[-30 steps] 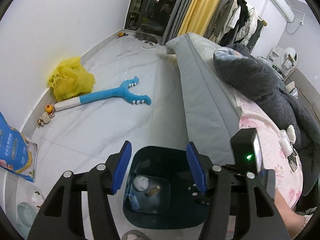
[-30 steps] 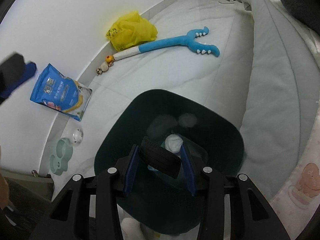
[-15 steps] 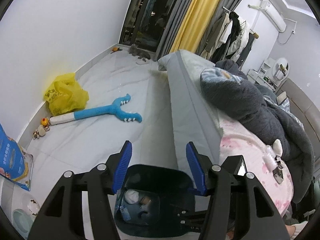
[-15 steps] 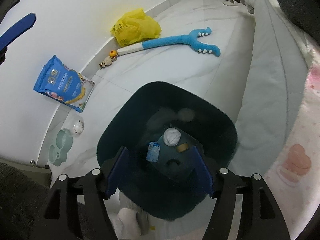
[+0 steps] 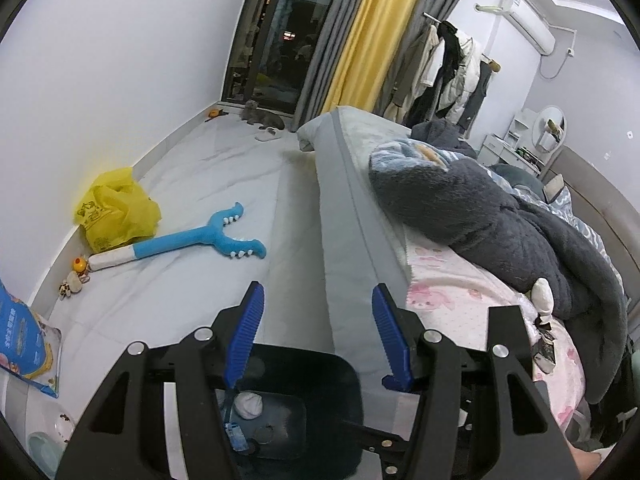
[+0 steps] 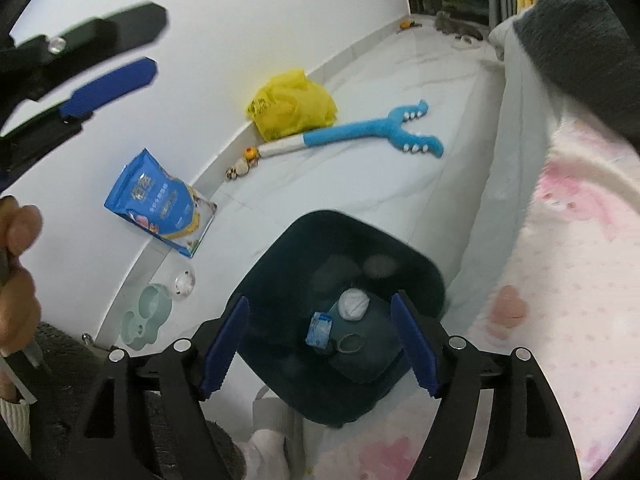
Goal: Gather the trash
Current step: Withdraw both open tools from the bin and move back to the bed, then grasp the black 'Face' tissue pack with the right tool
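Released a second ago, the dark ring that the right gripper (image 6: 320,346) pinched now lies in the dark bin (image 6: 416,256) beside a white wad (image 6: 354,305); its jaws have just been opening, nothing between them. From the left wrist, the left gripper (image 5: 318,336) gapes empty above that bin (image 5: 344,376), beside the bed (image 5: 348,220).

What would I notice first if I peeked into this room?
Probably the long blue plush toy with its forked end, lying on the pale floor beside a crumpled yellow bag by the wall. Closer in, a dark bin beside the bed holds a white wad and a small blue packet.
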`<state>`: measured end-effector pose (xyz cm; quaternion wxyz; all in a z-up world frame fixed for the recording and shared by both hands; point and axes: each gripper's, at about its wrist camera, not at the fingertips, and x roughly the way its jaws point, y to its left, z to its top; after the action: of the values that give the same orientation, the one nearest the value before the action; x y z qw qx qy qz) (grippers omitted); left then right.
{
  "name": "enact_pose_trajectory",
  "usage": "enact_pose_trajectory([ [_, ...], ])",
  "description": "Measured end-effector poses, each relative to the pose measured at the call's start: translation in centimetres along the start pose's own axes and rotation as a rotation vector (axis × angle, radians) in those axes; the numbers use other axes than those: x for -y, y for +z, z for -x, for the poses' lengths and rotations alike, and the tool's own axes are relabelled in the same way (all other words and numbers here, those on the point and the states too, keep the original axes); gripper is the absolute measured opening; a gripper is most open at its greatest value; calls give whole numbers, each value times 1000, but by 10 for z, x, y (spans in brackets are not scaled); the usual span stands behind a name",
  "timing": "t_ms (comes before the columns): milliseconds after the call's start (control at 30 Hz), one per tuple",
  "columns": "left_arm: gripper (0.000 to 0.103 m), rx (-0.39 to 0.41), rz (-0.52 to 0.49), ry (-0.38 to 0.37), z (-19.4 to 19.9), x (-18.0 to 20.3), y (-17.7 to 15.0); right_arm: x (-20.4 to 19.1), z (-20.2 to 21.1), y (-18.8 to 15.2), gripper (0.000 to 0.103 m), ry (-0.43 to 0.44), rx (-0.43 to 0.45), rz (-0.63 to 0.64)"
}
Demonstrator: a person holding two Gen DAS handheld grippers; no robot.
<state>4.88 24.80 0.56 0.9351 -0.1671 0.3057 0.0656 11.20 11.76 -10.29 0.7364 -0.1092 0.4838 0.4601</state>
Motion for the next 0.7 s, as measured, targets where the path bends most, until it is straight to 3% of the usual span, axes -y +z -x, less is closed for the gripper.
enact_pose_trajectory([
  [267,59,-11,-31,-31,-11,34,2,24,38,-10,79,-21,76,-20],
  [700,70,-70,-122,-56,-37,96,-6,69,101,-29,89,-138,203,-7],
])
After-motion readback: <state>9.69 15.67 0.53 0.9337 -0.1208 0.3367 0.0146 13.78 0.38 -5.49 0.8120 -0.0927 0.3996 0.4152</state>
